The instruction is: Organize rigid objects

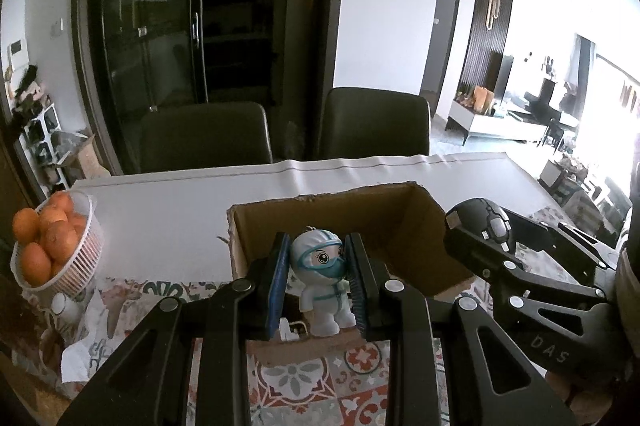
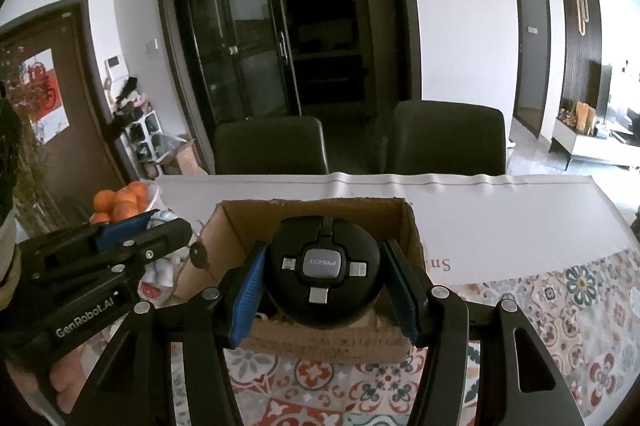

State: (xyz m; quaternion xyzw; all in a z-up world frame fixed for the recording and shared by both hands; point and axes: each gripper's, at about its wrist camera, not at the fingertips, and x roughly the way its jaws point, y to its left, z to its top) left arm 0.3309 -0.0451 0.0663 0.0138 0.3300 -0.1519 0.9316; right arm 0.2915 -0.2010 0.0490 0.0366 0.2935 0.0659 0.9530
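My left gripper [image 1: 320, 284] is shut on a small white figurine [image 1: 322, 278] with blue goggles and mask, held upright above the near left part of an open cardboard box [image 1: 400, 222]. My right gripper [image 2: 326, 284] is shut on a round black PISEN cable hub [image 2: 323, 272], held above the same box [image 2: 236, 226]. The right gripper with the hub [image 1: 480, 222] shows at the box's right side in the left wrist view. The left gripper with the figurine [image 2: 160, 266] shows left of the box in the right wrist view.
A white basket of oranges [image 1: 52, 246] stands at the table's left. A patterned cloth [image 2: 560, 306] and a white sheet [image 2: 480, 210] cover the table. Two dark chairs [image 1: 204, 138] stand behind the far edge. Small items lie inside the box, partly hidden.
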